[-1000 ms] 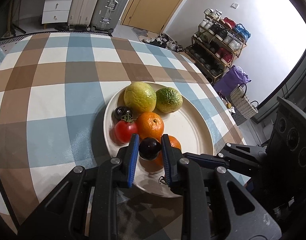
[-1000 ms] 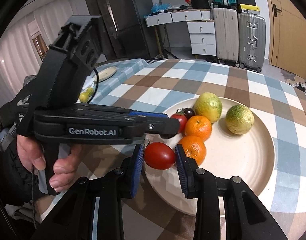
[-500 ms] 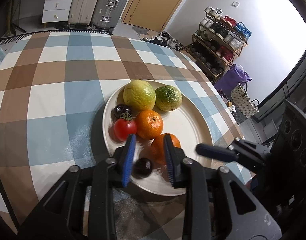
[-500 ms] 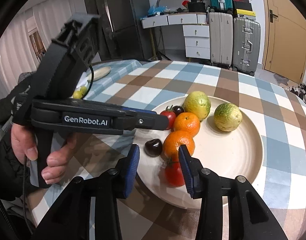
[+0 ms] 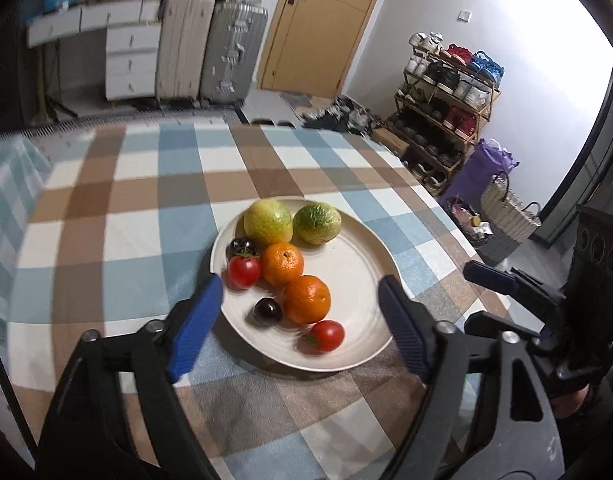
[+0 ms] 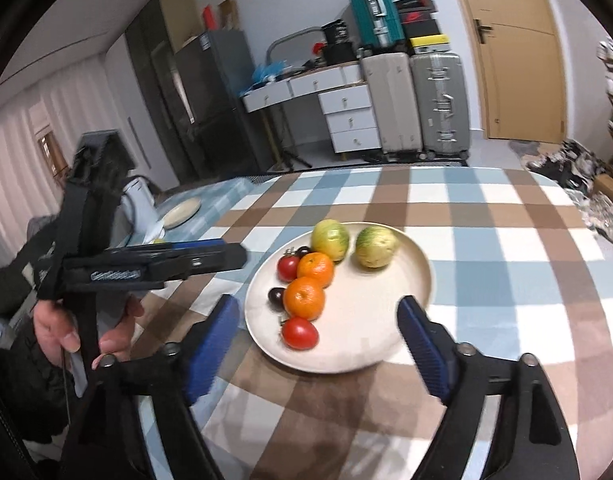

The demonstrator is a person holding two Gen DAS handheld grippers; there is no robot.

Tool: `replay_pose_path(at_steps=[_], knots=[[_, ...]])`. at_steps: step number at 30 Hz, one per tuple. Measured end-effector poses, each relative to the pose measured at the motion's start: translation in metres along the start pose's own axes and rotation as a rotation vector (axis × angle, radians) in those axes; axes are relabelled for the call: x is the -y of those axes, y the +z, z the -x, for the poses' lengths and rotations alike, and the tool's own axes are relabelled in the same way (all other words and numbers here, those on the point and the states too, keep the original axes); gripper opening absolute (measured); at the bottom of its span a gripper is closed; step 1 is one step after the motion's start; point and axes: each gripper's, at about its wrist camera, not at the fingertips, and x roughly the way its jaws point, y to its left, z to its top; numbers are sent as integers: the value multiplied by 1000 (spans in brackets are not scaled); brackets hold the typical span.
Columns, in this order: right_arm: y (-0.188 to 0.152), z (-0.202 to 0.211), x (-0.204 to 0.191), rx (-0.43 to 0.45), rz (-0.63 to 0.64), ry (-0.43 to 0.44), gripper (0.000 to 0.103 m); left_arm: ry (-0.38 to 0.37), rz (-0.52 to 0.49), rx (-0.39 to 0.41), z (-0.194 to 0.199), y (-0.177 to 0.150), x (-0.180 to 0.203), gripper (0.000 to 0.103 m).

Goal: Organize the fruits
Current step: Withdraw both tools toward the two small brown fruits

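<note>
A cream plate (image 5: pixel 358 264) (image 6: pixel 386 316) on the checked tablecloth holds two yellow-green citrus fruits (image 5: pixel 268 220) (image 6: pixel 330 239), two oranges (image 5: pixel 306 299) (image 6: pixel 304 298), two red tomatoes (image 5: pixel 325 335) (image 6: pixel 299 333) and two dark plums (image 5: pixel 267 311) (image 6: pixel 276 297). My left gripper (image 5: pixel 302 328) is wide open and empty, raised above the plate's near edge. My right gripper (image 6: pixel 320 344) is wide open and empty, also above the near edge. The left gripper also shows in the right wrist view (image 6: pixel 210 258), left of the plate.
A second small plate (image 6: pixel 181 212) and a white kettle (image 6: pixel 136 204) sit at the table's far left. Suitcases (image 5: pixel 210 48), drawers (image 5: pixel 126 60) and a door stand beyond the table. A shoe rack (image 5: pixel 446 88) and bags (image 5: pixel 506 208) are to the right.
Both grippers let go of their fruit, the dark plum and a red tomato, which now lie on the plate. Both opened wide and pulled back and up.
</note>
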Motion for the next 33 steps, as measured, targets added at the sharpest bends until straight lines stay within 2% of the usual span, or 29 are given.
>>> replay_pose_path(at_steps=[5,9,12,19,26,33], knots=[[-6,26,0,27,-12,-26,89,60,-58,42,34,-8,32,88],[-10,51,-2,63,-27,-36,93,84,-62,83,61,-17,51,102],[-14,70,-5,99,-42,-40,99,81,-65,99,76,-26,63,102],[-24,98,-11,143,-89,-56,102,102,-71,110,101,-54,87,102],[-39,121,-26,169,-83,-77,103,144,-71,120,116,-89,100,102],[-57,137,-30,170,-113,-129,103,143,-56,47,105,-116,100,102]])
